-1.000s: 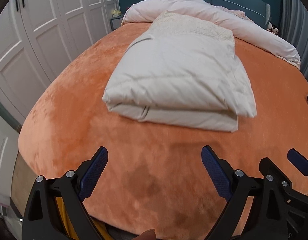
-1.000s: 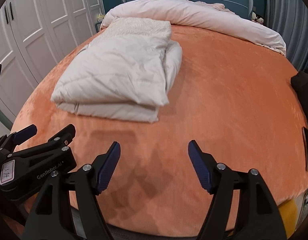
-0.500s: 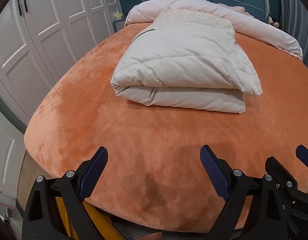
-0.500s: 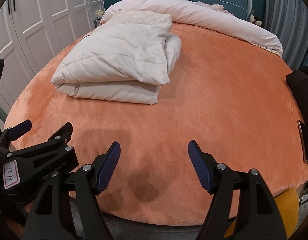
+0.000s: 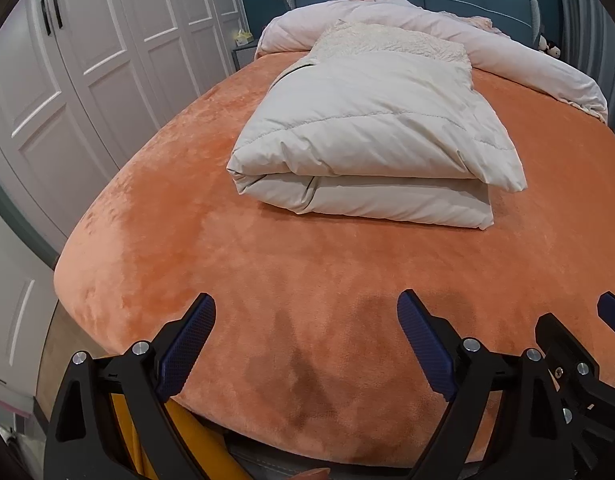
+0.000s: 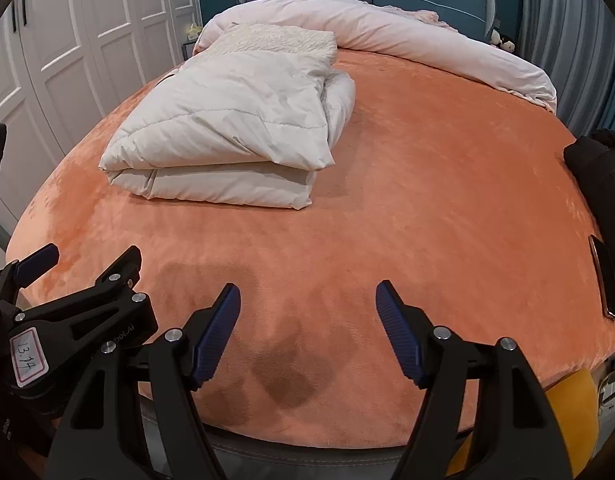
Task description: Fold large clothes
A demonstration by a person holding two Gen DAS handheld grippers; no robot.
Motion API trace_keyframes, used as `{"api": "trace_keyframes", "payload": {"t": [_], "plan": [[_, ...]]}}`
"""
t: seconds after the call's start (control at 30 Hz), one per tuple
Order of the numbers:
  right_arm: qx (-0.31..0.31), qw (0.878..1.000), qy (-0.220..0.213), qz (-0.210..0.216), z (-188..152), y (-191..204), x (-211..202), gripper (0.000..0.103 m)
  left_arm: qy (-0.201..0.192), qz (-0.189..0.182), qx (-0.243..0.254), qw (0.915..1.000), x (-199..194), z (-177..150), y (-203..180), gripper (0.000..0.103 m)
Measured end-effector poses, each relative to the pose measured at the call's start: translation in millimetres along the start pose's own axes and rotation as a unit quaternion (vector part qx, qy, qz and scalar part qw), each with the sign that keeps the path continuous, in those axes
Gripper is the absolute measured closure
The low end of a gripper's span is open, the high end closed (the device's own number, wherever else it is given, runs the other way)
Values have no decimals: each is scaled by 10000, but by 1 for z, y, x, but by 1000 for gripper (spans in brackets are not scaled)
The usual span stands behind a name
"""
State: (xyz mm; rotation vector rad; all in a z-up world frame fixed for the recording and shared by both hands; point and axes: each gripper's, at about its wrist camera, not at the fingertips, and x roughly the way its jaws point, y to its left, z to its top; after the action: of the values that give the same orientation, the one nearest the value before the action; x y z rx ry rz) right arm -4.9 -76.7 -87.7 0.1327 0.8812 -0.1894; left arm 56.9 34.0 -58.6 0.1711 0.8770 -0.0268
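Observation:
A cream quilted puffer garment (image 5: 371,140) (image 6: 231,132) lies folded into a thick rectangle on the orange bed cover (image 5: 267,280) (image 6: 427,184), its fleecy collar end toward the headboard. My left gripper (image 5: 307,324) hangs open over the bed's near edge, well short of the garment, with nothing between its blue pads. My right gripper (image 6: 307,312) is open too, beside the left one and also over the near edge, empty. In the right wrist view the left gripper's body (image 6: 67,312) shows at the lower left.
A pale pink duvet (image 5: 447,28) (image 6: 407,36) is bunched along the blue headboard. White wardrobe doors (image 5: 87,60) line the left side. A black garment (image 6: 599,176) and a phone (image 6: 605,284) lie at the bed's right edge.
Both grippers have drawn back from the folded garment toward the foot of the bed and dipped slightly; more of the bed's near edge shows. Both stayed open and empty.

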Motion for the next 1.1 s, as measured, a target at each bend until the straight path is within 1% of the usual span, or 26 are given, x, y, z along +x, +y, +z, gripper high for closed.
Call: {"api": "trace_keyframes", "payload": {"t": [0.67, 0.73, 0.8, 1.1], "plan": [[8, 10000, -49, -37, 1, 2, -3, 35, -13, -3, 39, 10000, -2, 2, 1, 16], [1, 10000, -54, -41, 1, 2, -3, 35, -10, -15, 39, 10000, -2, 2, 1, 16], [-6, 10000, -53, -48, 1, 2, -3, 35, -17, -21, 55, 10000, -2, 2, 1, 19], [-12, 9999, -62, -78, 2, 4, -3, 35, -45, 19, 113, 9999, 0, 4, 2, 20]]}}
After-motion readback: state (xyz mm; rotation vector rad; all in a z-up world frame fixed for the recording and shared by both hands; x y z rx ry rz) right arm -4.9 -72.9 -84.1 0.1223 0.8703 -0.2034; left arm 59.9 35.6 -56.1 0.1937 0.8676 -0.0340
